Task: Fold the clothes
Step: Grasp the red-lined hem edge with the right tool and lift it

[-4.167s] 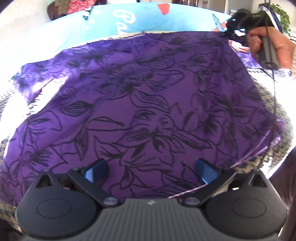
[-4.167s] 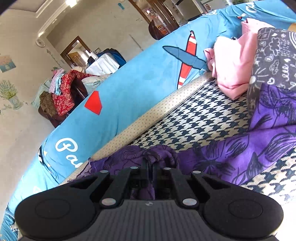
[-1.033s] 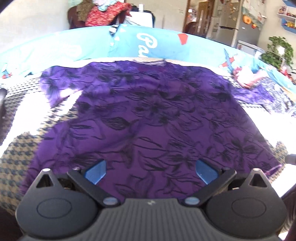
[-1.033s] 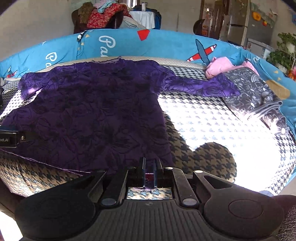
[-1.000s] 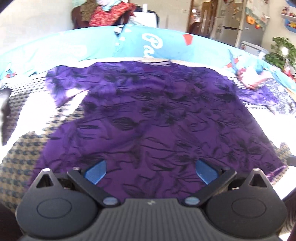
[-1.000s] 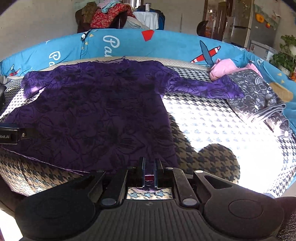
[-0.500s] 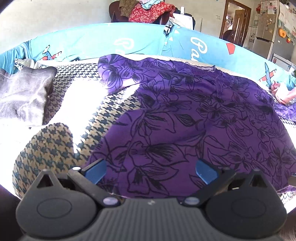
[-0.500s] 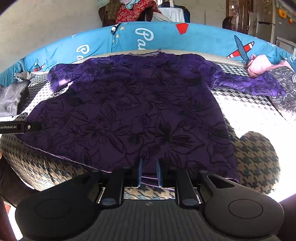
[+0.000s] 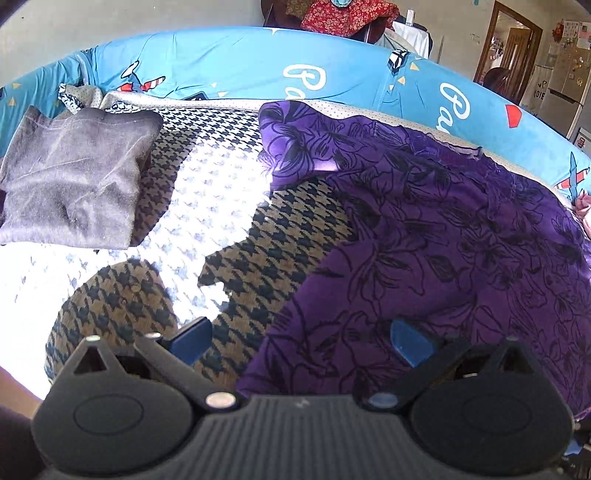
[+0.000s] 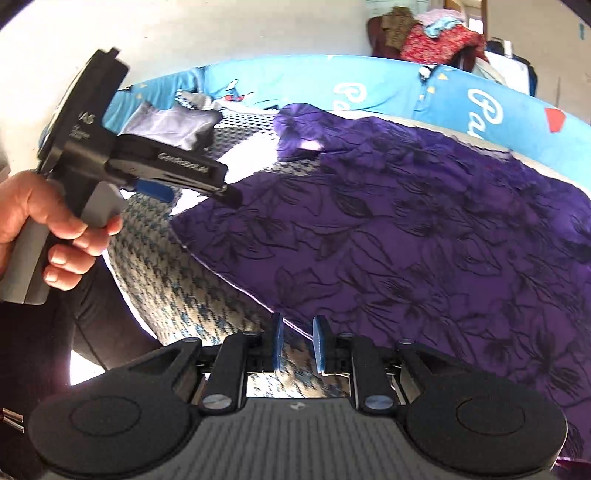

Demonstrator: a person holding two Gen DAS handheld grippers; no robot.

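My left gripper [image 9: 299, 341] gapes over the purple blouse [image 9: 461, 258]; my right gripper [image 10: 297, 341] (slightly parted) straddles its hem, gripping nothing.

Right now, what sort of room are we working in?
Probably a lived-in home: a houndstooth-covered sofa with a blue printed backrest, clothes heaped on a chair, and a fridge by a doorway.

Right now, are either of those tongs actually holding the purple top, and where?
Nothing is held. The left tongs are wide open over the purple top's side edge. The right tongs are slightly open at its hem, gripping nothing.
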